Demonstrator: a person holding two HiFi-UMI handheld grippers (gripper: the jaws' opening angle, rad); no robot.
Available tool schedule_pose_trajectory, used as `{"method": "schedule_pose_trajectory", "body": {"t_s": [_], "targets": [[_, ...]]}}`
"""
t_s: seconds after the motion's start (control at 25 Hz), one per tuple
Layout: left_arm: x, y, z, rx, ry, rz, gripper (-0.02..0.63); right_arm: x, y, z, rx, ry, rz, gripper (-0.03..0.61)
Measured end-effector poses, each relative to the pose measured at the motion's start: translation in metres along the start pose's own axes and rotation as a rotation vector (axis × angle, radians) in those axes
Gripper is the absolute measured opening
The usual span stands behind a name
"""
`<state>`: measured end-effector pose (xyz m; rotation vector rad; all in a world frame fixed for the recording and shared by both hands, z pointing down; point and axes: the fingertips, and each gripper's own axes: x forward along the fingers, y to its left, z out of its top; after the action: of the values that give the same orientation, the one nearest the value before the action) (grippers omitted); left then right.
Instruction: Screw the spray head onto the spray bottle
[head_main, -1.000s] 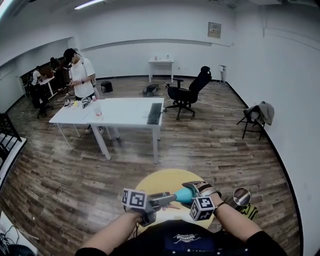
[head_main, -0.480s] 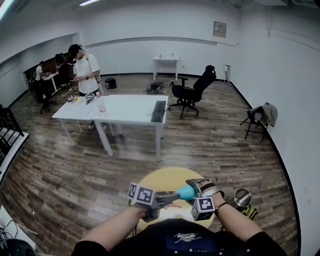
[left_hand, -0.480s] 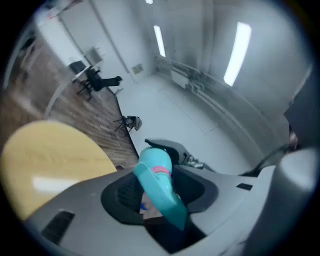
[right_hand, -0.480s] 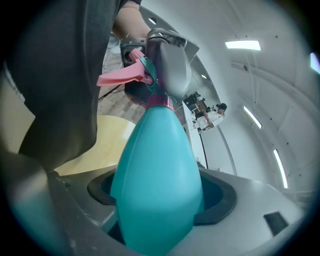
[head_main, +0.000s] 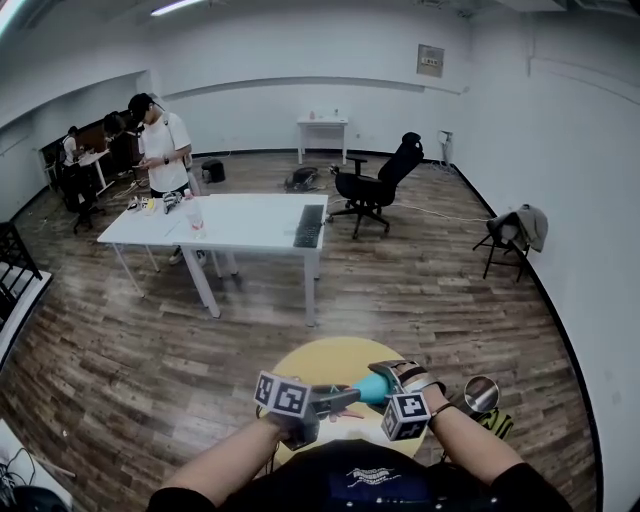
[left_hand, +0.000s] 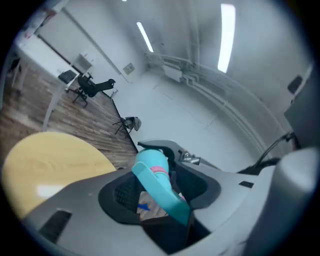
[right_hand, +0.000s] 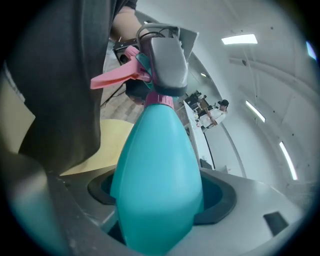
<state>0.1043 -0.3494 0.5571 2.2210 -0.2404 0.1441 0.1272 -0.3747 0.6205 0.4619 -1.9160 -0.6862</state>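
Observation:
Over the round yellow table (head_main: 325, 360) a teal spray bottle (head_main: 372, 388) lies nearly level between my two grippers. My right gripper (head_main: 388, 380) is shut around the bottle's wide body (right_hand: 157, 175). The bottle's neck carries a pink collar (right_hand: 160, 100) and the spray head, whose pink trigger (right_hand: 117, 77) sticks out to the left. My left gripper (head_main: 347, 397) comes from the left and its jaws are closing on the teal spray head (left_hand: 157, 180), which lies between the pads and touches them. A grey jaw of the left gripper (right_hand: 167, 65) covers the top of the head.
Beyond the yellow table is wood floor. Farther off stand a long white table (head_main: 240, 225) with a keyboard, a black office chair (head_main: 375, 185) and a person (head_main: 160, 150). A small round mirror-like thing (head_main: 483, 393) sits by my right arm, and a chair with a jacket (head_main: 515, 235) stands by the right wall.
Both grippers stay over the yellow table with the bottle between them. The left gripper has edged a little to the right, toward the bottle's neck.

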Motion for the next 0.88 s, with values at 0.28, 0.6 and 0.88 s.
{"method": "schedule_pose_trajectory", "body": {"t_s": [0.28, 0.6, 0.88], "targets": [[-0.11, 0.039, 0.029, -0.402, -0.439, -0.107, 0.336, -0.004, 0.01, -0.05, 0.223, 0.037, 0.033, 0.423], [-0.016, 0.023, -0.007, -0.195, -0.062, -0.027, 0.335, 0.007, 0.004, 0.0, -0.044, 0.019, -0.029, 0.425], [0.018, 0.004, -0.021, 0.359, 0.207, 0.134, 0.215, 0.007, 0.004, -0.017, -0.17, 0.082, -0.061, 0.423]]}}
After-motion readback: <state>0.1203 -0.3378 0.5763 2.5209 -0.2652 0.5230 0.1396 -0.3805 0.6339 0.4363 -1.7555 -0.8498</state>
